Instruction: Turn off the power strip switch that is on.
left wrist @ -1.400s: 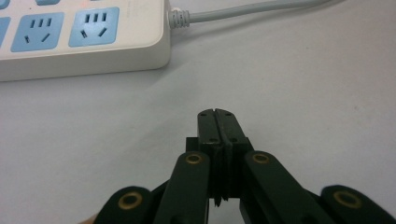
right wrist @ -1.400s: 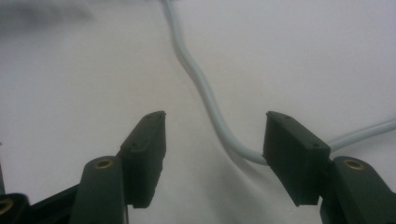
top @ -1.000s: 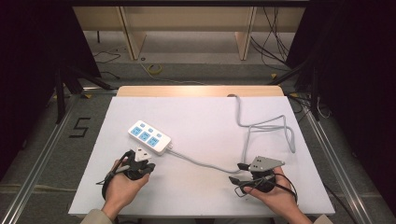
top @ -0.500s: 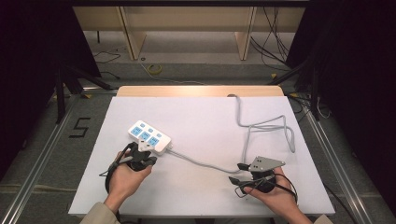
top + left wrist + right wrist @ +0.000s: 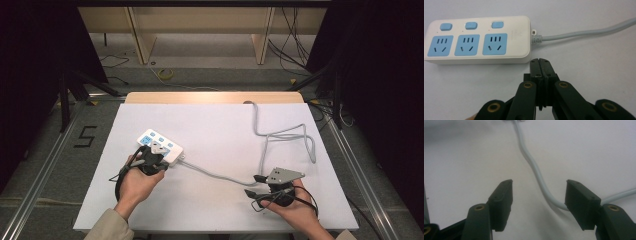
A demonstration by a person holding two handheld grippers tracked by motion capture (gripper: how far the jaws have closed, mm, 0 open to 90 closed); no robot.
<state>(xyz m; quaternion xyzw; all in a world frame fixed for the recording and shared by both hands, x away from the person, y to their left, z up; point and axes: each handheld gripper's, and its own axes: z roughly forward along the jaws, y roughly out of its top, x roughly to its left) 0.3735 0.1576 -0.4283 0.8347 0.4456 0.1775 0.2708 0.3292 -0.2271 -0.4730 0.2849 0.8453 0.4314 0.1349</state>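
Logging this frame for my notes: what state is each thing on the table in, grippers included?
White power strip with three blue sockets: lying flat, nothing plugged in.
Grey cable: loose, looped on the white table.
Left gripper: shut, empty, beside the strip.
Right gripper: open, astride the cable.

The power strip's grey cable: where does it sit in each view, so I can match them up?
High view: grey cable runs right from the power strip toward the right gripper.
Left gripper view: exits the strip's right end.
Right gripper view: curves between the open jaws.
Shared landmark: white tabletop.
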